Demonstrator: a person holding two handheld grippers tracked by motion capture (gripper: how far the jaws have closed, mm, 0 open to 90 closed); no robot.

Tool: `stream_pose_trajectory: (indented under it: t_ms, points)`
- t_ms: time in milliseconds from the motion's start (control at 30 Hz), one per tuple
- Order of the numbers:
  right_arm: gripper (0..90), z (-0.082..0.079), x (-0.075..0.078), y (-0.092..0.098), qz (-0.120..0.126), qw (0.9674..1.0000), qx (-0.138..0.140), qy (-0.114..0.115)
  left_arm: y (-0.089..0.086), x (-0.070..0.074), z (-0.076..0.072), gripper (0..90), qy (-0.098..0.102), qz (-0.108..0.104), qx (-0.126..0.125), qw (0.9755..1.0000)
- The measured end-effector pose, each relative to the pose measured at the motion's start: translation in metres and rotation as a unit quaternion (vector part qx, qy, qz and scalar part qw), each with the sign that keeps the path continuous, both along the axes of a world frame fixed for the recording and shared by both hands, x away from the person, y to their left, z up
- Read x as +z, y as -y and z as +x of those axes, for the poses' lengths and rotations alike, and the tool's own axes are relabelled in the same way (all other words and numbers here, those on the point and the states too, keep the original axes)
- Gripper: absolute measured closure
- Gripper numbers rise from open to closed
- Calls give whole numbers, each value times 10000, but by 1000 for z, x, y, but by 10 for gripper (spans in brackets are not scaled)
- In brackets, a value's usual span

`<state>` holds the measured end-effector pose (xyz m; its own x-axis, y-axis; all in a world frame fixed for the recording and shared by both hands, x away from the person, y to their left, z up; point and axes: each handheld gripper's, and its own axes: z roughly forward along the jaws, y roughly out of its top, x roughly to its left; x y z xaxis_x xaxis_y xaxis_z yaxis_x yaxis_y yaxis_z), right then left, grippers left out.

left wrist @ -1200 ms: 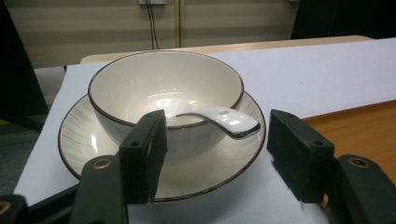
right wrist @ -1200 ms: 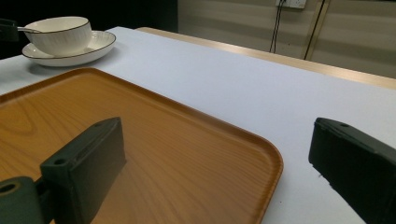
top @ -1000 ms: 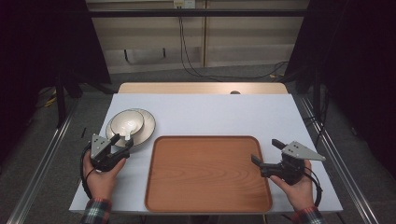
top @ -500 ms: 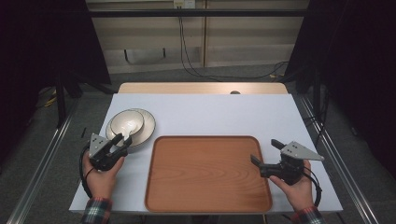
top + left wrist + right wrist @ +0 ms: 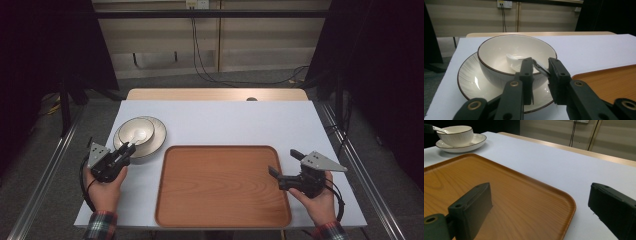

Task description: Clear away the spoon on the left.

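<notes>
A white bowl (image 5: 136, 131) with a dark rim sits on a matching plate (image 5: 156, 139) at the table's left. In it lies a white spoon (image 5: 514, 60), its handle sticking out over the near rim. My left gripper (image 5: 129, 148) is at that rim, and its jaws are shut on the spoon handle (image 5: 540, 70). A wooden tray (image 5: 220, 185) lies bare at the front centre. At the tray's right edge my right gripper (image 5: 284, 163) is held open with nothing between its jaws. The right gripper view has the bowl (image 5: 455, 135) far off beyond the tray (image 5: 499, 195).
White sheet covers the table (image 5: 240, 122), with a bare wooden strip (image 5: 215, 94) along the far edge. Metal rails (image 5: 45, 175) run along both sides. Cables (image 5: 200, 55) hang at the wall behind.
My left gripper has edged slightly toward the bowl's rim. The right gripper and the tray have not moved.
</notes>
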<state>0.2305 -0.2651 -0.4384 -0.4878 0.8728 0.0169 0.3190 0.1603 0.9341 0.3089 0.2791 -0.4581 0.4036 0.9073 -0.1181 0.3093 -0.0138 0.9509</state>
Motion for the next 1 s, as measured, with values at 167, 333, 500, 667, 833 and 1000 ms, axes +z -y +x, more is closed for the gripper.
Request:
stream_pose_trajectory:
  t_ms: [167,333,500,667,833,1000]
  points:
    - [47,0,0,0,11,10000,14,-1,-2,0,1,757,18,-97,36,9999]
    - [47,0,1,1,38,10000,-10,-15,-5,4,4,788,104,-211,29,9997]
    - [45,0,0,2,-1,10000,-24,13,-6,5,9,818,176,-440,68,9989]
    - [41,-1,0,1,-11,10000,-37,23,-6,6,14,830,242,-632,80,9977]
    - [34,0,0,1,-16,10000,-22,-3,-4,9,19,840,280,-653,93,9974]
    - [24,-1,0,1,18,10000,37,51,-3,15,26,842,369,-741,138,9965]
